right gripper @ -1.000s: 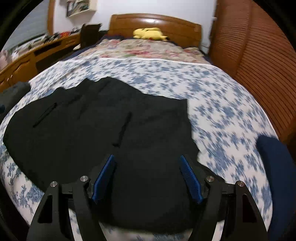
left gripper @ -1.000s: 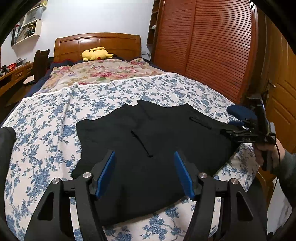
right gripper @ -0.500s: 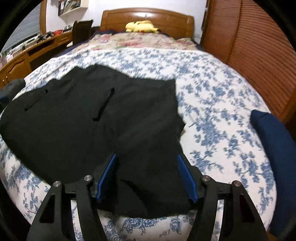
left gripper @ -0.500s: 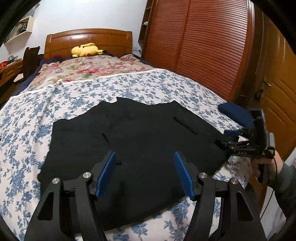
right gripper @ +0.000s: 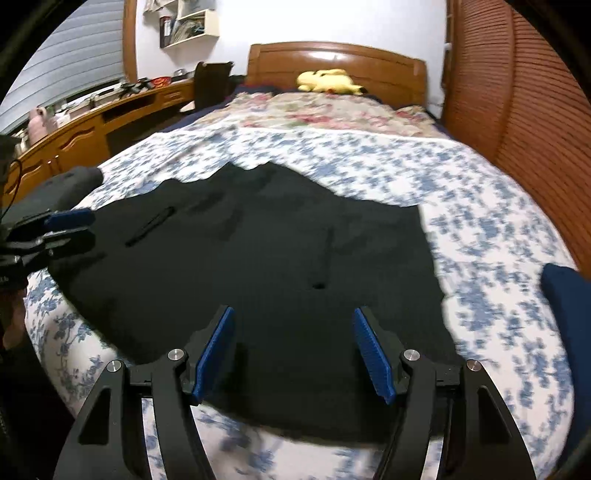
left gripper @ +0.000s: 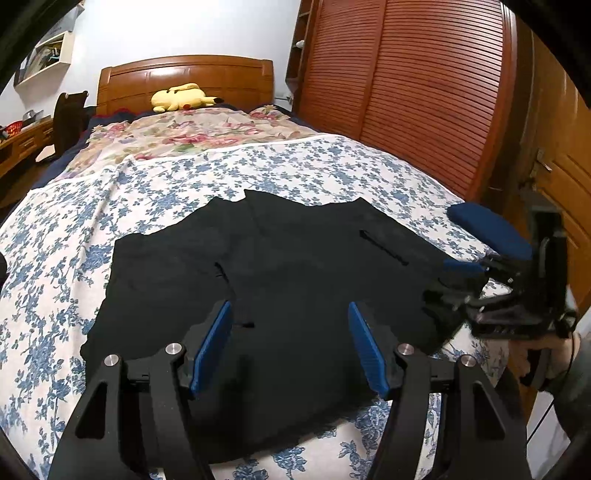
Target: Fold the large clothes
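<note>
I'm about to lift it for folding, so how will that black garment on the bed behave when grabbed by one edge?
The black garment lies flat and creased on the bedspread, so it is probably floppy and will sag. It is wide, so one grip likely leaves most of it dragging.

wooden headboard [left gripper: 184, 79], slatted wardrobe [left gripper: 406, 92], white wall [left gripper: 177, 29]

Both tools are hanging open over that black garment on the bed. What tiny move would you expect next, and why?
Probably lowering the left tool and right tool onto the near hem of the black garment and pinching it: both are open, holding nothing, and the garment lies flat and unfolded on the floral bedspread.
</note>
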`<state>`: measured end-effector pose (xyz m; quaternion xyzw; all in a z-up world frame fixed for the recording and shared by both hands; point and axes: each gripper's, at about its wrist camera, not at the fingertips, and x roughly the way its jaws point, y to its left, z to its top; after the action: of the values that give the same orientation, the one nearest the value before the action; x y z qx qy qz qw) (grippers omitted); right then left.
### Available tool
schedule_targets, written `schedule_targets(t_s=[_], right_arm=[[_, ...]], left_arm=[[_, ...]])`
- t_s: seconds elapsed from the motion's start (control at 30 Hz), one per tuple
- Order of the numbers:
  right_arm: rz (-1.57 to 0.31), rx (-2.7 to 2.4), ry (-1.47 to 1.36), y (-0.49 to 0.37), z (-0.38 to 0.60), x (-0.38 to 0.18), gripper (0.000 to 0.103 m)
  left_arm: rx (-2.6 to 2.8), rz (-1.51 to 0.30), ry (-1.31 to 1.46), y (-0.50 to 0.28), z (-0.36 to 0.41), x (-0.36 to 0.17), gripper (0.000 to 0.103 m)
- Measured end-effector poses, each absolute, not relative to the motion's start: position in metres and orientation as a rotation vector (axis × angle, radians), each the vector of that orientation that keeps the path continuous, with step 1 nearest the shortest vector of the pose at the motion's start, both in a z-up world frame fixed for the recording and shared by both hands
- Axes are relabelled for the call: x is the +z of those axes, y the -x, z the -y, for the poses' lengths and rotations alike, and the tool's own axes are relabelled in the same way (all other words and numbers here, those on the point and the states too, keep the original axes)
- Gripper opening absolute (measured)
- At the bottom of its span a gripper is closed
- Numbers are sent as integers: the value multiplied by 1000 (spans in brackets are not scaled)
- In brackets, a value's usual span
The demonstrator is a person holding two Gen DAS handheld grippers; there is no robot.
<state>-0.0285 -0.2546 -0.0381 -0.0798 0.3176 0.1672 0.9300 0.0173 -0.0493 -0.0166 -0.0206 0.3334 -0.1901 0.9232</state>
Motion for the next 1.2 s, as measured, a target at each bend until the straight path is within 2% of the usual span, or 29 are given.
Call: schedule_targets(t_s=[0.1,0.2,0.7,0.93,1.2], right_arm=[[-745,356,183,11,250,-65,68],[-740,365,151,8,254,-78,68],[-656,253,185,48,286,-44,68],[-750,167,188,36,314,-69,68],[-726,155,148,39,323,-64,69]], left_arm=[[-386,-686,36,-17,48,-17,66],[-382,-684,39,-16,45,-17,66],[-382,-688,33,-18,43,-19,66],[-382,-699,26,-20,48,-22,66],[-388,-742,6,-24,61,-34,66]])
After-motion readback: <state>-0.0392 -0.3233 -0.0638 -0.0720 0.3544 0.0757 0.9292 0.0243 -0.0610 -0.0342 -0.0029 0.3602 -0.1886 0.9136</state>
